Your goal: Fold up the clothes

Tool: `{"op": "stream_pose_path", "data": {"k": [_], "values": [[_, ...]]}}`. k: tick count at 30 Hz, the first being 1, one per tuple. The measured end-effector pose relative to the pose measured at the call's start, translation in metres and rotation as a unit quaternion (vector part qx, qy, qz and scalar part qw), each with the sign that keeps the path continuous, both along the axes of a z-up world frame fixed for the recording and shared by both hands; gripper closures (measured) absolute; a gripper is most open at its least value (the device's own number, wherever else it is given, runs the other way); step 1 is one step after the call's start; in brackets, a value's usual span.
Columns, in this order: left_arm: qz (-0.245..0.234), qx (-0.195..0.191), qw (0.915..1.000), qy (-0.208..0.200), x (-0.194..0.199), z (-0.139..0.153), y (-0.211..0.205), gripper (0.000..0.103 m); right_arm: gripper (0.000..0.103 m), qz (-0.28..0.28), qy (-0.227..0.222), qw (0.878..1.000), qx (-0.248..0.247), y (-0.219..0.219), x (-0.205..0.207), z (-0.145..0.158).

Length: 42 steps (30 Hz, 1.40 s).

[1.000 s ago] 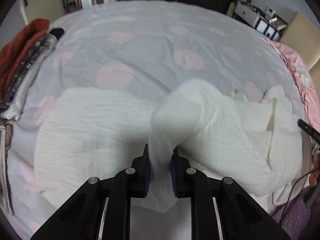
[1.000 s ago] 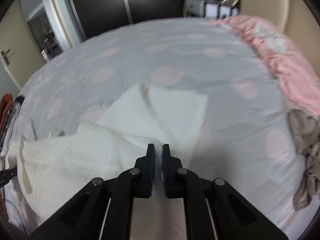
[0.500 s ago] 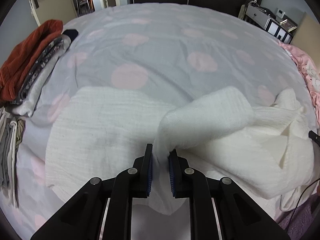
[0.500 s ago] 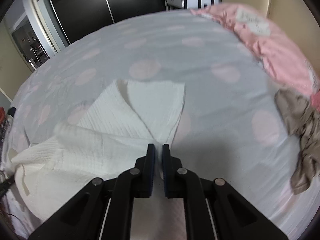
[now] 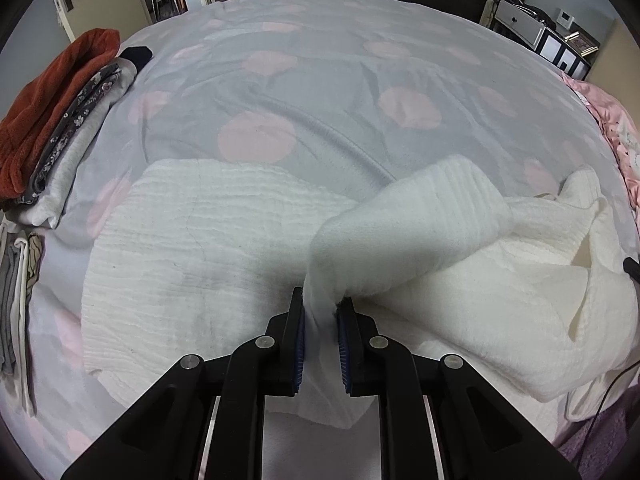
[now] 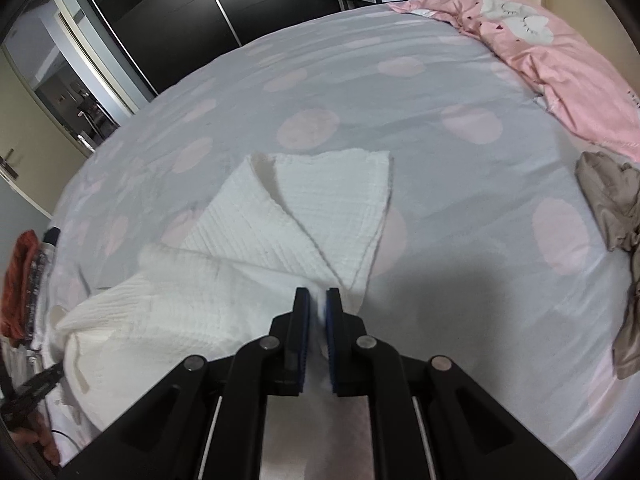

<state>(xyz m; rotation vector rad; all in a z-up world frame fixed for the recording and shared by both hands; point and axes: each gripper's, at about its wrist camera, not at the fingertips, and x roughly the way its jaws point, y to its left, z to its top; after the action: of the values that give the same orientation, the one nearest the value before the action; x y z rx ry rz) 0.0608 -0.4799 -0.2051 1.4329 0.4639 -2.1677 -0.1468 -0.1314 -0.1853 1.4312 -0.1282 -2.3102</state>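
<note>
A white crinkled garment (image 5: 208, 248) lies spread on the grey bed with pink dots (image 5: 320, 92). My left gripper (image 5: 321, 312) is shut on a bunched white fold of it, and a raised sleeve-like band (image 5: 416, 224) runs from the jaws to the right. In the right wrist view the same garment (image 6: 280, 232) lies partly flat with two panels meeting in a V. My right gripper (image 6: 318, 308) is shut on its near edge, low over the bed.
A stack of folded clothes with a red item on top (image 5: 52, 104) sits at the bed's left edge. A pink duvet (image 6: 552, 56) lies at the right. A crumpled brown garment (image 6: 616, 216) lies right. Dark wardrobes and a shelf unit (image 5: 540, 36) stand behind.
Both grippers kept their hold on the white garment and drew it back and lower. The cloth has settled flatter on the bed, and the blur of the raised fold is gone.
</note>
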Motion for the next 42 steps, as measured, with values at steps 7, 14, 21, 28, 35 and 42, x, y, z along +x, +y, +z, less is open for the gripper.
{"op": "stream_pose_path", "data": {"k": [7, 14, 21, 28, 35, 42], "values": [[0.005, 0.024, 0.9997, 0.005, 0.0, -0.005, -0.01, 0.087, 0.062, 0.046, 0.008, 0.999, 0.012, -0.022, -0.009, -0.004], [0.003, 0.038, 0.9992, 0.01, -0.003, -0.009, -0.014, 0.088, 0.085, 0.066, -0.013, 0.997, 0.039, -0.033, -0.008, -0.019], [0.001, 0.019, 0.999, 0.039, 0.0, 0.011, -0.01, 0.092, 0.097, 0.029, 0.062, 0.998, 0.013, -0.012, 0.009, 0.019], [-0.025, -0.021, 0.9961, 0.082, 0.017, 0.062, 0.003, 0.094, 0.099, 0.024, 0.175, 0.983, 0.042, -0.009, 0.046, 0.082], [-0.021, -0.03, 0.9887, 0.146, 0.049, 0.128, 0.002, 0.094, 0.099, 0.053, 0.25, 0.964, 0.072, -0.007, 0.073, 0.15], [-0.031, -0.104, 0.9689, 0.222, 0.076, 0.237, 0.015, 0.095, 0.099, 0.075, 0.305, 0.948, 0.054, 0.0, 0.094, 0.239]]}}
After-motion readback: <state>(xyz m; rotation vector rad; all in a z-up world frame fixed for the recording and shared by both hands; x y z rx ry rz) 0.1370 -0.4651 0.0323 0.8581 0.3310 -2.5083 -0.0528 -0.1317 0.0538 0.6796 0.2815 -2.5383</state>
